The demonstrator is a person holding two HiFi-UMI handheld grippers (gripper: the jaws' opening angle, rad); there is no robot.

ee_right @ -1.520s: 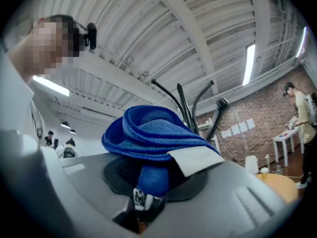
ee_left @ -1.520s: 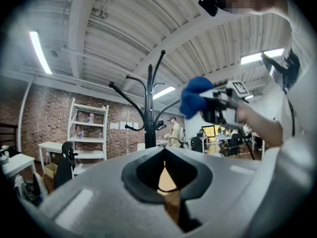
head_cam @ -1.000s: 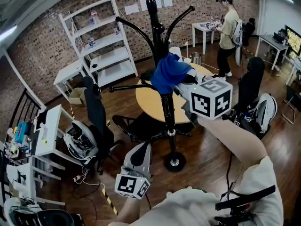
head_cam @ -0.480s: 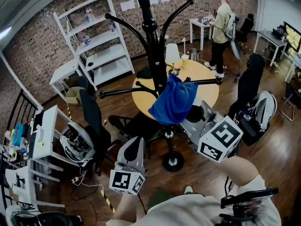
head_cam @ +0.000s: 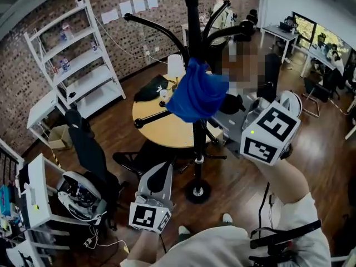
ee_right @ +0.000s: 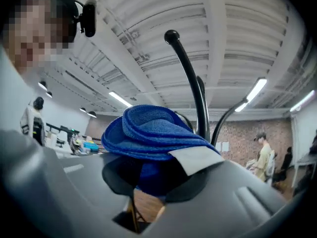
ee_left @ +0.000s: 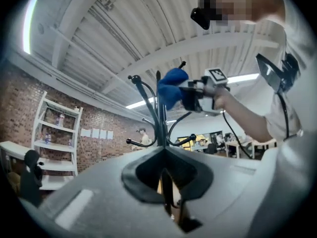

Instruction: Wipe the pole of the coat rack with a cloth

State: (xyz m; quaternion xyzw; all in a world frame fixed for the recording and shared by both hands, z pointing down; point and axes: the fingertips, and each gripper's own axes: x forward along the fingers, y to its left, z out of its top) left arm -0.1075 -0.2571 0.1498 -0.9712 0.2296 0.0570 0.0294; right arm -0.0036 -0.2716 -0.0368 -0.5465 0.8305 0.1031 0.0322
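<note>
Your right tongs clamp the blue cloth, pressing it to the coat rack pole just ahead, ready for wiping. Your left tongs, closed and empty, hang low, clear of it.

No text, brand or number is readable: paper sheets on the brick wall, upper left of head view, are too small, the white tag on the blue cloth looks blank, and the left cube and right cube bear only black-and-white square patterns.

Cloth woven, matt; pole glossy black.
</note>
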